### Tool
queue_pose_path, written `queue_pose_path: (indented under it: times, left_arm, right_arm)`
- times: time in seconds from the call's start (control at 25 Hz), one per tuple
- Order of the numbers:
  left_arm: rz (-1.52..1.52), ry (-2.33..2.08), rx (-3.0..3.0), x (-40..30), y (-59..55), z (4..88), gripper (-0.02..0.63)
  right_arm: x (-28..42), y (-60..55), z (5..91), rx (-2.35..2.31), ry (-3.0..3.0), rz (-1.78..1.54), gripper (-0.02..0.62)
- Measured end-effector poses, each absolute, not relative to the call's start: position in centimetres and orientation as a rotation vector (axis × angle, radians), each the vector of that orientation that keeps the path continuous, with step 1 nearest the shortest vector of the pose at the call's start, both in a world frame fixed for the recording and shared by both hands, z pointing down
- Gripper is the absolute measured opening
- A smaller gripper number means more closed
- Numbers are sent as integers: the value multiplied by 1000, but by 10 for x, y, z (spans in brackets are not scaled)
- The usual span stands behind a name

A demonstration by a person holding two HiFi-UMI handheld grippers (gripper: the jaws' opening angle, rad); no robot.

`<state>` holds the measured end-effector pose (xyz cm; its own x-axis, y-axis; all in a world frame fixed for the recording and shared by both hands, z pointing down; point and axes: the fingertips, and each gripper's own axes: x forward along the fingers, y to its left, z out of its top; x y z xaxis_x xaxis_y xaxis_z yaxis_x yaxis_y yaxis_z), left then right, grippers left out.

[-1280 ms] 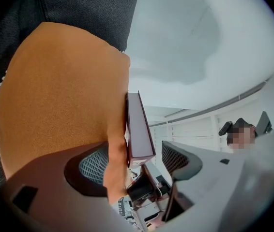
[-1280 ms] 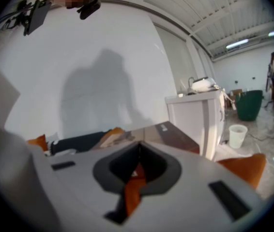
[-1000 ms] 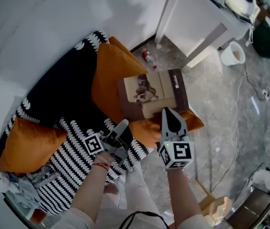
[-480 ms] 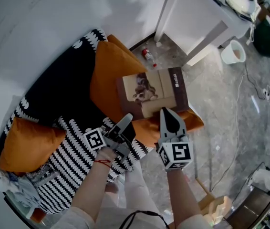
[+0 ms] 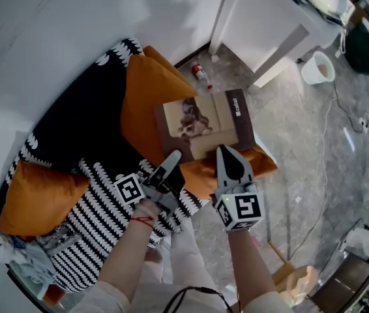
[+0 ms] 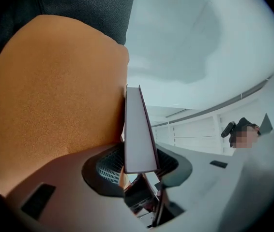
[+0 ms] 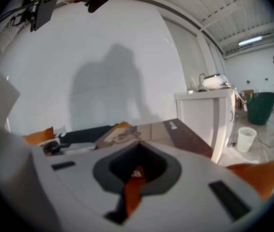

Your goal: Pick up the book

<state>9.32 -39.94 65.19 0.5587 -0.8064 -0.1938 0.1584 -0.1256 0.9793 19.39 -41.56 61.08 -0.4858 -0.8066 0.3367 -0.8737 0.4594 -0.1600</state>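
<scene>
The book (image 5: 204, 122), brown with a dog picture on its cover, lies tilted over an orange cushion (image 5: 148, 103). My right gripper (image 5: 225, 152) is shut on the book's near edge; in the right gripper view the cover (image 7: 175, 129) stretches away from its tips (image 7: 137, 153). At the near left corner is my left gripper (image 5: 173, 158). Its jaws have just been closing, and the book stands between them. The left gripper view shows the book (image 6: 138, 129) edge-on, with a pad against each side at the gripper (image 6: 139, 167).
A second orange cushion (image 5: 38, 197) rests on the black-and-white patterned sofa cover (image 5: 87, 207). A white table (image 5: 263, 25) stands beyond the book, with a bottle (image 5: 203, 77) on the floor near its leg. A white bucket (image 5: 318, 70) and cables lie to the right.
The left gripper's tip has come up to the book's near left corner and its jaws have narrowed around it. The book and the right gripper have shifted slightly up and left.
</scene>
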Motion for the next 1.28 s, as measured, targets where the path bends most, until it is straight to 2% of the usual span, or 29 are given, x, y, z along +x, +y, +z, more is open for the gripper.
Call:
queue_pose_path:
  times: [1.28]
  left_arm:
    - [-981, -590, 1487, 53, -367, 598, 167]
  right_arm:
    - [206, -385, 538, 1662, -2552, 430, 12]
